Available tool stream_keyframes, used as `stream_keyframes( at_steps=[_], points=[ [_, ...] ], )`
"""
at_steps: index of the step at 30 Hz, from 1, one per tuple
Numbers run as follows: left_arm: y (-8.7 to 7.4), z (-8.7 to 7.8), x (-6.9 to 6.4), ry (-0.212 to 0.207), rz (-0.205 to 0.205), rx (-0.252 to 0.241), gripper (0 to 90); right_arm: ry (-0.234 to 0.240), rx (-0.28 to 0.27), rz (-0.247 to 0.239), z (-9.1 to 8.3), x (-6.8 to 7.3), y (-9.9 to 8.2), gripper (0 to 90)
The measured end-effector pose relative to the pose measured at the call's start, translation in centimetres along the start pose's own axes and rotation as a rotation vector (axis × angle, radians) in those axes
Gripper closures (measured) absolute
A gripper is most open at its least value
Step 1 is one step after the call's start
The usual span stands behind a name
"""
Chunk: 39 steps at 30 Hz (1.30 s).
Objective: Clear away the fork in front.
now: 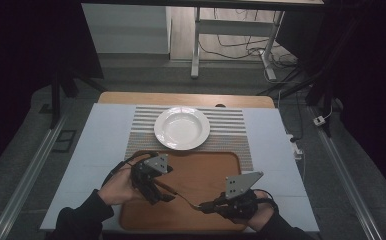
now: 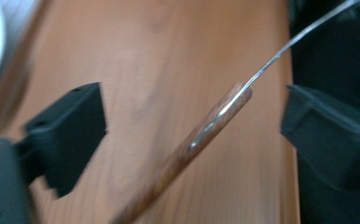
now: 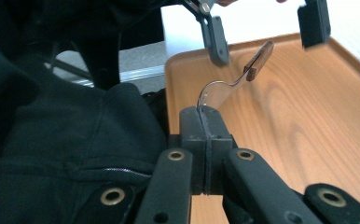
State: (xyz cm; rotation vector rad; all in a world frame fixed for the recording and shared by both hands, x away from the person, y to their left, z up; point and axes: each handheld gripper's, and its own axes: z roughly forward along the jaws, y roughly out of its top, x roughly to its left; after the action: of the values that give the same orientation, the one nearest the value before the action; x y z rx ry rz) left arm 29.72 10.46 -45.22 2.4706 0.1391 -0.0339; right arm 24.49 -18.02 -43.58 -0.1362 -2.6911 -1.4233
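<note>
Jaws, high view: we record the right gripper (image 1: 207, 205) clamped on the metal end of a wooden-handled piece of cutlery (image 1: 178, 194), and the left gripper (image 1: 165, 192) with jaws apart about the handle. The piece hangs between them above the orange-brown wooden tray (image 1: 206, 167); beyond it a white round ceramic plate (image 1: 182, 128) rests on a striped placemat (image 1: 231, 125) on the pale blue bench (image 1: 103, 135). We judge this a hand-over from one gripper to the other.

Left gripper view: the brown handle (image 2: 201, 133) lies between the black jaws, neither pad touching it, and a thin metal neck (image 2: 280, 49) runs on from it.

Right gripper view: jaws (image 3: 206, 126) pressed together on the bright metal end (image 3: 215, 95), holding the handle (image 3: 258, 60) up and outward, we judge so the left gripper's jaws above can take it.
</note>
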Motion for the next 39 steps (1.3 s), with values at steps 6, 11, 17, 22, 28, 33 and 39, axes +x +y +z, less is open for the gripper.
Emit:
stream_keyframes(
  at_steps=[6,11,17,22,28,33,39],
  points=[
    [0.2,0.7,-0.2,-0.086,0.073,0.072,44.7,0.043,0.007,-0.015,0.0,0.1,0.0,89.5],
    [0.1,0.9,-0.4,-0.14,0.121,0.091,65.8,0.06,0.024,-0.028,0.2,0.2,0.0,89.5],
    [0.3,1.1,-1.1,-0.181,0.198,0.123,73.6,0.101,0.042,-0.049,0.3,0.3,0.0,89.5],
    [0.3,1.3,-1.6,-0.204,0.258,0.133,76.6,0.129,0.042,-0.049,0.3,0.3,-0.2,88.9],
    [0.2,1.2,-1.9,-0.208,0.289,0.136,79.9,0.072,0.04,-0.047,0.1,0.0,-0.5,84.2],
    [0.0,0.9,-2.0,-0.185,0.223,0.116,80.0,-0.017,0.043,-0.045,-0.2,-0.1,-0.5,75.4],
    [-0.4,0.2,-2.0,-0.128,0.139,0.082,80.0,-0.116,0.023,-0.012,-0.7,-0.2,-0.5,63.0]
  ],
)
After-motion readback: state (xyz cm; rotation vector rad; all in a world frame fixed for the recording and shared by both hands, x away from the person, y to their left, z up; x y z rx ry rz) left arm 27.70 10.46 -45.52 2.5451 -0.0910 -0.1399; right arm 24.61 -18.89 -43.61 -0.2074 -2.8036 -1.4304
